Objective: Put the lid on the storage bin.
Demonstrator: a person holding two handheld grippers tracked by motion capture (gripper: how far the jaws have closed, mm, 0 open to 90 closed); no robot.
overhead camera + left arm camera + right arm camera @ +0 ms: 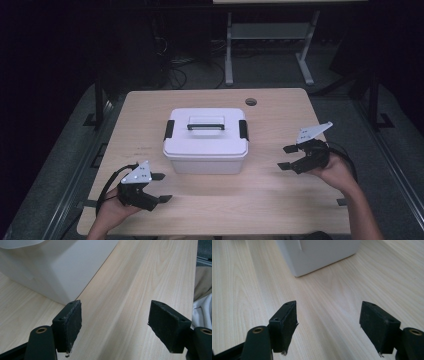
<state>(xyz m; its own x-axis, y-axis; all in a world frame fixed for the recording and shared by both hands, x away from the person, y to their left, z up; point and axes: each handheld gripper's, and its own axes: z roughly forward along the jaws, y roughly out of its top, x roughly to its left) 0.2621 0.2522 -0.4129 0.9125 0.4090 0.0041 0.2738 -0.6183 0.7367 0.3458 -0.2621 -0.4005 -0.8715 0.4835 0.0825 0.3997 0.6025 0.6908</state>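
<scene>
A white plastic box (206,144) with a lid, a black handle and black side latches stands in the middle of the wooden table (280,195). My left gripper (161,187) rests low at the table's front left, jaws open and empty, pointing right toward the box's near corner (57,270). At the right, a hand holds my right gripper (286,157) above the table, jaws open and empty, pointing left at the box (317,255). In both gripper views only bare tabletop lies between the black pads (68,322) (284,322).
A round cable hole (251,101) sits in the table's far right part. Behind the table stands a grey metal frame (270,35) on a dark floor with cables. Light cloth (202,307) shows past the table's near edge in the left gripper view.
</scene>
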